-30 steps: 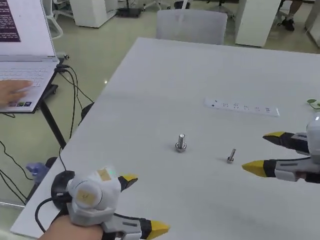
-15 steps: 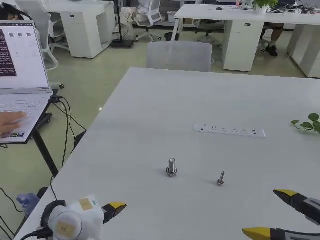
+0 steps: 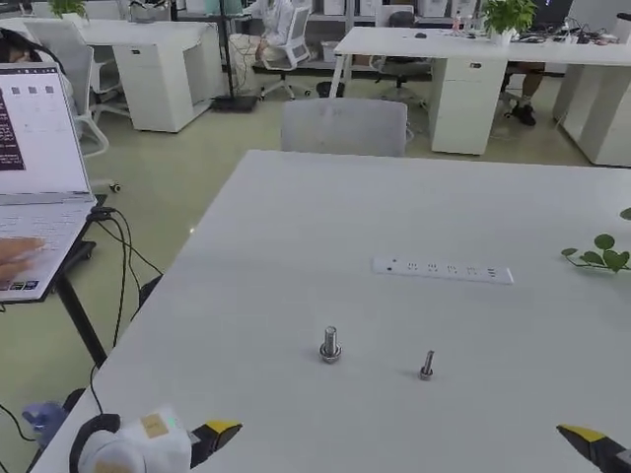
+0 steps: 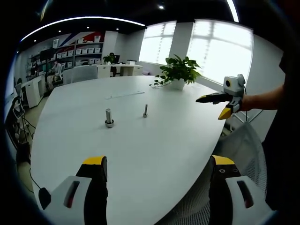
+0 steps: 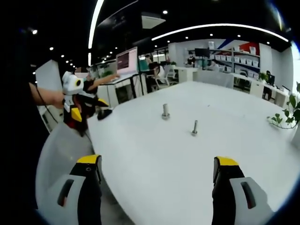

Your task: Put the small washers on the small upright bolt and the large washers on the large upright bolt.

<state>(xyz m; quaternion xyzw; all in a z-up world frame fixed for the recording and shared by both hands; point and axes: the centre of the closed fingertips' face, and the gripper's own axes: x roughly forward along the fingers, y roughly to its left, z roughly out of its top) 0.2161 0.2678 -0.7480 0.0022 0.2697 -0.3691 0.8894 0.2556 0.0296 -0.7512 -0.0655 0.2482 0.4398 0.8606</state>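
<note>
Left hand-held gripper [image 4: 158, 162], jaws apart

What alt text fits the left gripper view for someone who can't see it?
A large bolt and a small bolt stand upright, apart, on a white table. The open left claw frames them from below; the open right claw is at the right, and a potted plant stands farther back.

White-grey left gripper [image 4: 159, 161] and right gripper [image 5: 158, 161] carry black, yellow-tipped fingers [image 4: 94, 164].
</note>
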